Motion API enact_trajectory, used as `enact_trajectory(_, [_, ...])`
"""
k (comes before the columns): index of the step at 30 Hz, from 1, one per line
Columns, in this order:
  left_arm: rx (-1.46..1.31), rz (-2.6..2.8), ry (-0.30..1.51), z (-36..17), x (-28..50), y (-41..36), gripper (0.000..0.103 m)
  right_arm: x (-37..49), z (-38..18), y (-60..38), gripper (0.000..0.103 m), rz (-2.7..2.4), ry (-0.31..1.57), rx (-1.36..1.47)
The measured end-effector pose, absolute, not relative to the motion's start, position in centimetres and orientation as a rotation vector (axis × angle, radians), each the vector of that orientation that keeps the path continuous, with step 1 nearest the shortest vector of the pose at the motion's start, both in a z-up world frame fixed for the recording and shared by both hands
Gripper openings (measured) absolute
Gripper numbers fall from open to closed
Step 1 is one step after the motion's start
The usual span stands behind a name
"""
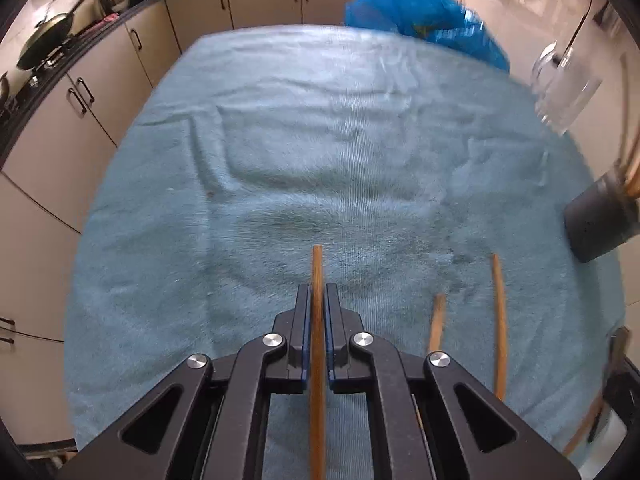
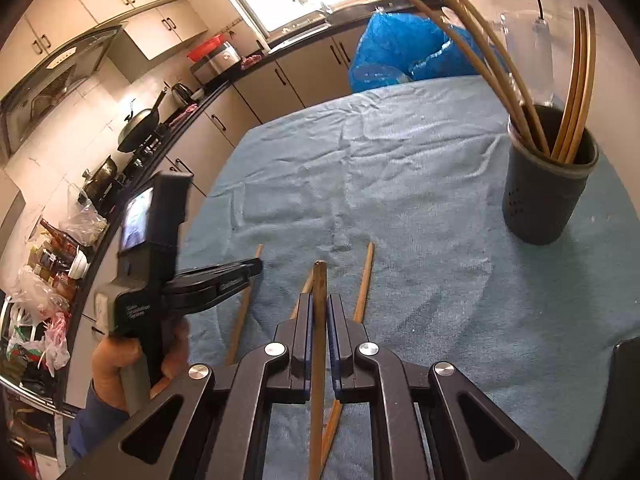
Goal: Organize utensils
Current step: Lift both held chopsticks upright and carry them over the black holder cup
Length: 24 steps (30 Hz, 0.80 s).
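My left gripper (image 1: 318,288) is shut on a wooden chopstick (image 1: 317,264) that pokes out past the pads, low over the blue towel (image 1: 320,140). In the right wrist view that left gripper (image 2: 256,267) sits at the left, held by a hand (image 2: 116,360), its tips on a chopstick (image 2: 242,320). My right gripper (image 2: 320,298) is shut on another chopstick (image 2: 319,276). More loose chopsticks (image 2: 364,280) (image 1: 499,320) lie on the towel. A dark utensil holder (image 2: 548,188) (image 1: 596,224) with several chopsticks stands upright at the right.
A blue plastic bag (image 2: 400,48) sits at the table's far edge, and a clear glass mug (image 1: 560,84) stands at the far right. Kitchen cabinets (image 1: 80,120) and a counter with pans run along the left.
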<state>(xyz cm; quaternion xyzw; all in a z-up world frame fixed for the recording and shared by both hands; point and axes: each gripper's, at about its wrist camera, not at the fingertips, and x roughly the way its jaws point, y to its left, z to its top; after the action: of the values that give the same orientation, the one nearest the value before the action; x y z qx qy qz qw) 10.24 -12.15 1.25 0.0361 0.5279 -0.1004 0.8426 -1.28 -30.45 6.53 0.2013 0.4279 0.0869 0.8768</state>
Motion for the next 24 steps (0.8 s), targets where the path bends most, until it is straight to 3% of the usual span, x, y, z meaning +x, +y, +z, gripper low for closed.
enact_trajectory(10, [-0.032, -0.237, 0.798, 12.0, 1.2, -8.3, 0.005, -5.1, 11.9, -29.1, 0.008, 0.205, 0.662, 0.301])
enact_trajectory(16, [-0.017, -0.254, 0.694, 14.6, -2.9, -8.9, 0.005, -8.0, 14.3, -27.9, 0.008, 0.239, 0.52, 0.243])
enact_trajectory(24, [-0.025, -0.259, 0.683, 15.6, -4.2, -8.9, 0.005, -9.4, 14.7, -28.2, 0.008, 0.228, 0.494, 0.234])
